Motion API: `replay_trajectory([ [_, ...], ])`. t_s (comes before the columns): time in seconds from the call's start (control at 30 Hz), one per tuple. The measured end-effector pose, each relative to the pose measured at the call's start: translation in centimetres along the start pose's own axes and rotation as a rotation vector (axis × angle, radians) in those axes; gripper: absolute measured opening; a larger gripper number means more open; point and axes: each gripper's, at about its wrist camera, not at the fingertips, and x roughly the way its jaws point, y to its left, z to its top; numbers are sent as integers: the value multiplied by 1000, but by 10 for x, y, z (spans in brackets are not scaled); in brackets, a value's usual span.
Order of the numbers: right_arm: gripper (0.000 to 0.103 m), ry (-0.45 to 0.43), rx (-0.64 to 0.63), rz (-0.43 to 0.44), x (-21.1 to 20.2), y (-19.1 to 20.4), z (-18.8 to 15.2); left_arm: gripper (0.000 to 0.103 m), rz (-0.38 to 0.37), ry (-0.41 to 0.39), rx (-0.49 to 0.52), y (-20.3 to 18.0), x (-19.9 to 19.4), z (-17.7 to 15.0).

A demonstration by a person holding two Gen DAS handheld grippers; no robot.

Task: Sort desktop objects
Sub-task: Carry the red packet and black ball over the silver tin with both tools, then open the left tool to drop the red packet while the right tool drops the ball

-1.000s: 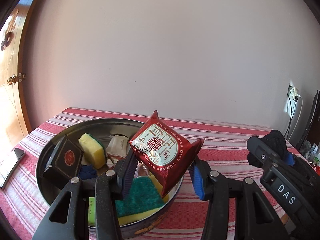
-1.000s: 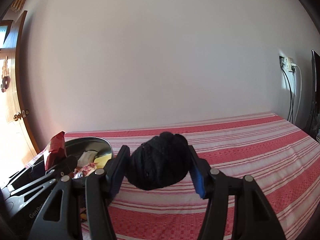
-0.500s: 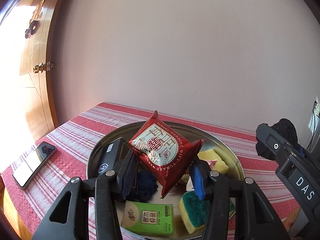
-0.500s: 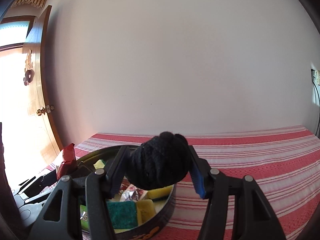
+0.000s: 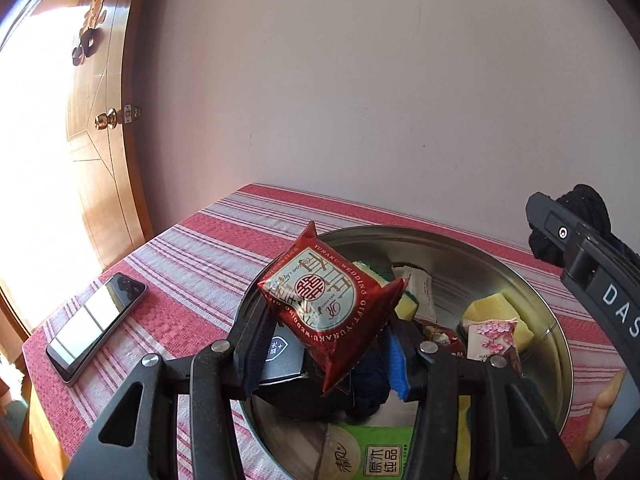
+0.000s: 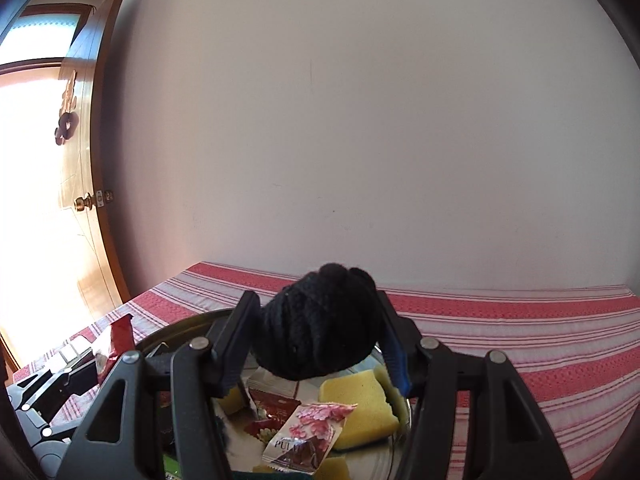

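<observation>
Striped tablecloth (phone aside), full tin

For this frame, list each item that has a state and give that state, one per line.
left gripper: shut on red wedding gift packet, held above the round metal tin.
right gripper: shut on black yarn ball, held over the tin.
round metal tin: open, no lid on it, holding sponges and packets.
phone: flat on the striped tablecloth, screen dark.
door: cannot tell if shut.

One phone, one round tin, three yellow sponges.
</observation>
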Motion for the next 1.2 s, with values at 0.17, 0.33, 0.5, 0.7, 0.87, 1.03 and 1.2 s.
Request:
replay_trajectory([
  [0.17,58,22,-7,-22,9,-8,-5,51,9,2,31,-9,-4,-3],
  [0.33,58,27,6,-31,13,-7,-5,51,13,13,46,-15,-3,-7],
  [0.5,58,15,-17,-38,12,-4,-4,51,33,9,79,-22,-4,-9],
  [0.7,58,56,-25,-61,25,-2,-5,51,29,44,63,-24,2,-11],
  [0.87,58,63,-2,-49,24,-8,-4,51,41,38,66,-27,2,-9],
  [1.03,58,78,-5,-40,32,-2,-5,51,49,37,62,-26,1,-6],
  [1.2,61,95,8,-24,37,-3,-6,51,63,46,64,-26,1,-7],
])
